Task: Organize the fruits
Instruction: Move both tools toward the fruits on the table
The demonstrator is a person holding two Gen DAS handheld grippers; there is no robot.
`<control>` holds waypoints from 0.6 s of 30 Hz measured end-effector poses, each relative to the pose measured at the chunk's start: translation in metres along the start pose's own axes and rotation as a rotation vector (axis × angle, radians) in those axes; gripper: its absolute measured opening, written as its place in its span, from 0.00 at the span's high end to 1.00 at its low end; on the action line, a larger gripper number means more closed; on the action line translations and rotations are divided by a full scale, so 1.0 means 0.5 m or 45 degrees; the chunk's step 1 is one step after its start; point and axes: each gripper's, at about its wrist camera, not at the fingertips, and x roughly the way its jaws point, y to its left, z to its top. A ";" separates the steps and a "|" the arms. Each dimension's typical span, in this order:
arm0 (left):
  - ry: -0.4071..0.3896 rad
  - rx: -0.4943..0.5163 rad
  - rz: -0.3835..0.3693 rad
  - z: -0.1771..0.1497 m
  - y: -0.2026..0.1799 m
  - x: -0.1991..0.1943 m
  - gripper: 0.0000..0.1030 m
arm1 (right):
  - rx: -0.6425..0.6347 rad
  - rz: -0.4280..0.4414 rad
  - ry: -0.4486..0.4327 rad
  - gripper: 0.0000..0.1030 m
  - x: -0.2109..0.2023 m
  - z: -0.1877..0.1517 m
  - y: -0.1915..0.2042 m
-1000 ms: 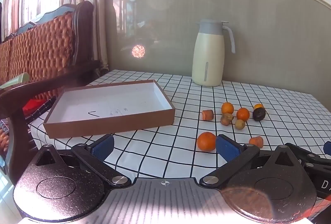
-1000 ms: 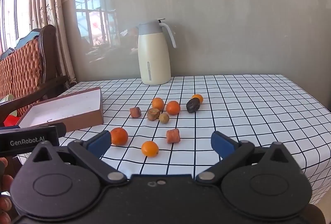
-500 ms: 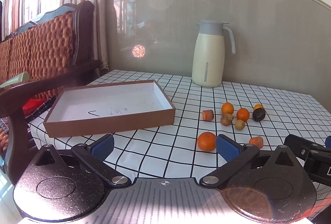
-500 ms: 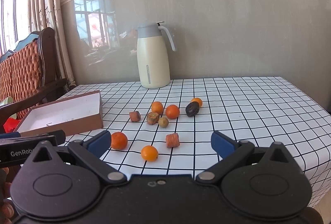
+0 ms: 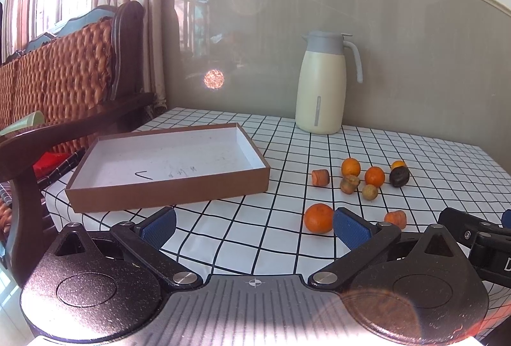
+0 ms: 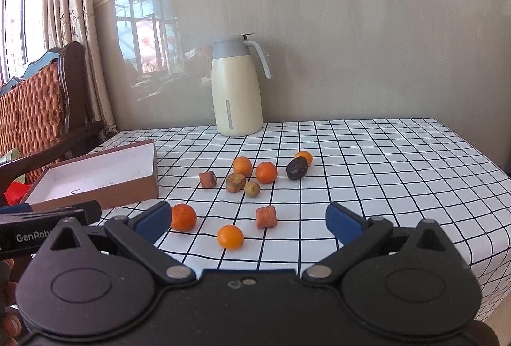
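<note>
Both tongs gape wide and empty; the nearest orange (image 6: 230,236) lies straight ahead of the right tongs (image 6: 248,220), left tongs (image 5: 254,226) farther.

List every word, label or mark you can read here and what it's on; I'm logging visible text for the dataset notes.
"GenRob", cut off by the right gripper's body: white print on the left gripper, seen in the right wrist view.
"D", cut off at the frame edge: white print on the right gripper, seen in the left wrist view.
Pen scribbles and a tick-like mark on the box floor: unreadable.
Kettle: no text visible.
</note>
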 end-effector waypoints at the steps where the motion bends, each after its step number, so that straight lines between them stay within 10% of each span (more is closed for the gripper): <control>1: -0.002 0.015 0.007 -0.002 -0.001 0.001 0.00 | -0.001 -0.001 0.001 0.06 0.001 0.000 0.000; 18: -0.028 0.006 -0.037 -0.007 -0.009 0.030 0.00 | 0.008 -0.019 0.016 0.06 0.024 -0.011 -0.005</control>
